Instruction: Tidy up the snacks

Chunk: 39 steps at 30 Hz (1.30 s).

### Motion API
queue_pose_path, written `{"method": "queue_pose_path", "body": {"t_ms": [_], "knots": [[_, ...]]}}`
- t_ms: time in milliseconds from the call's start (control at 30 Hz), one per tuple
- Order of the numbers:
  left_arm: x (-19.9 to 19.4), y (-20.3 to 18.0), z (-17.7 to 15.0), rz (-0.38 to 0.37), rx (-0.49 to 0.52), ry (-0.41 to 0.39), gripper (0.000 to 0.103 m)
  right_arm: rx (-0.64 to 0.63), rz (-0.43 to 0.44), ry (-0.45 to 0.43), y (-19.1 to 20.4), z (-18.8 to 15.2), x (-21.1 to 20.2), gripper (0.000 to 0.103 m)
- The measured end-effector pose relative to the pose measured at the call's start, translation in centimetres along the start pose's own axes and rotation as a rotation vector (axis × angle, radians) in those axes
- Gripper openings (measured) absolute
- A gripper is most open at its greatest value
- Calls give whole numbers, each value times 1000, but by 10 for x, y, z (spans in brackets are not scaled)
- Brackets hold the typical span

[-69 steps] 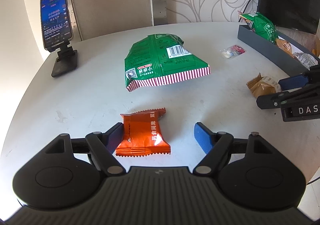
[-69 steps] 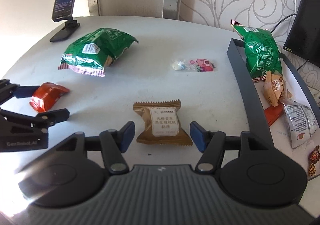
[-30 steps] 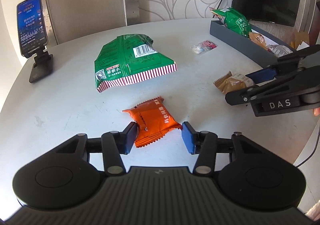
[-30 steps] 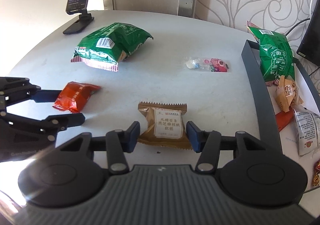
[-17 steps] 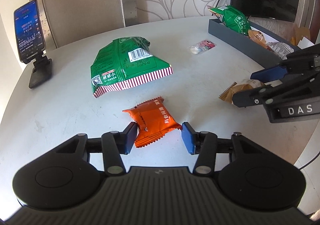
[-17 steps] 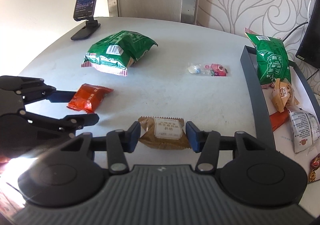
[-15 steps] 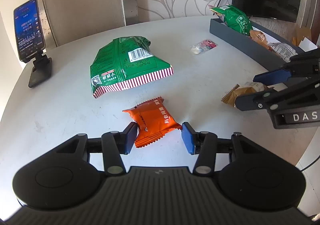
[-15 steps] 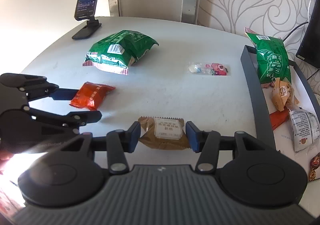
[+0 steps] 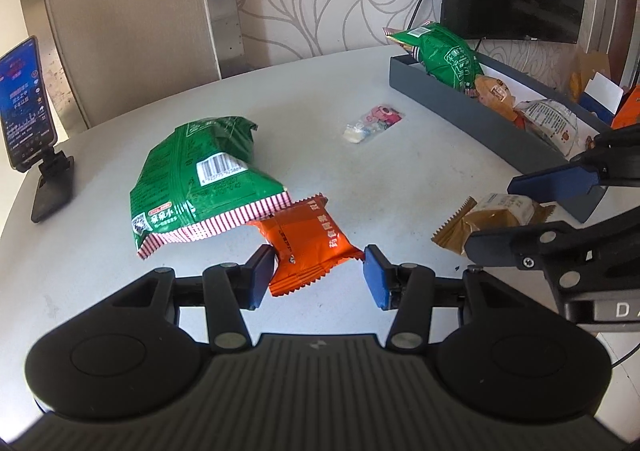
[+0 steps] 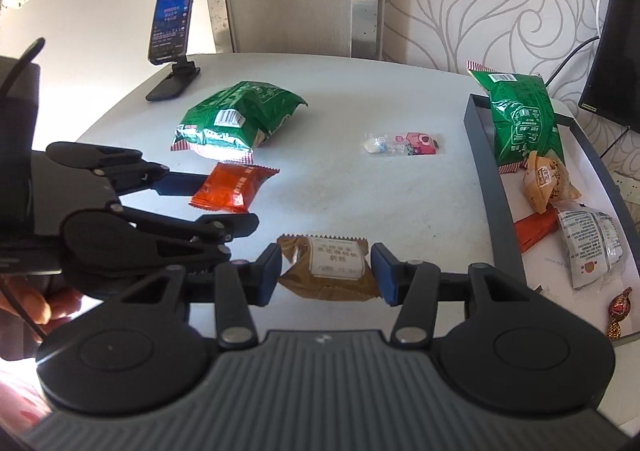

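White round table (image 9: 400, 179) fills the middle of both views. Dark grey tray (image 10: 486, 187) runs down the right of the right wrist view; inside it 1 green bag (image 10: 522, 119) at the top, then a tan packet, an orange wrapper, a clear-white pack and a foil candy lower down. Large green chip bag (image 9: 200, 183) lies on the table left of centre in the left wrist view (barcode side up). Phone on a black stand (image 10: 172, 31) sits upper left.

Left gripper (image 9: 320, 271), bottom centre: both blue pads pressed on the orange snack packet (image 9: 308, 243), which is held above the table and overlaps the chip bag's striped edge.

Right gripper (image 10: 328, 275), bottom centre: partly closed, both pads clamped on the sides of the brown snack packet (image 10: 328, 267), label up.

Small clear candy packet (image 10: 404, 143) lies alone, centre-right of the table.
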<state>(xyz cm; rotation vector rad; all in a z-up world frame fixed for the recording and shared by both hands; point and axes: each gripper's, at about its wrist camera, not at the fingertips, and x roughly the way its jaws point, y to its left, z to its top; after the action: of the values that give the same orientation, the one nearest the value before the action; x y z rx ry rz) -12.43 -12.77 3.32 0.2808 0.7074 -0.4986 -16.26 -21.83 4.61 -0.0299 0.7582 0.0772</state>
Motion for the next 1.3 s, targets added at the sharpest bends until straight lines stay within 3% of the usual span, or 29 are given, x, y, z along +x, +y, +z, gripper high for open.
{"method": "queue_pose_path", "body": {"t_ms": [733,1300], "knots": [[22,-28,35,-65,-6,-11,56,56,-50,-47,-37,7,-18,52],[30,-78,83,-132,27,-65,56,121,-123,-103,-89,5,-46,52]]}}
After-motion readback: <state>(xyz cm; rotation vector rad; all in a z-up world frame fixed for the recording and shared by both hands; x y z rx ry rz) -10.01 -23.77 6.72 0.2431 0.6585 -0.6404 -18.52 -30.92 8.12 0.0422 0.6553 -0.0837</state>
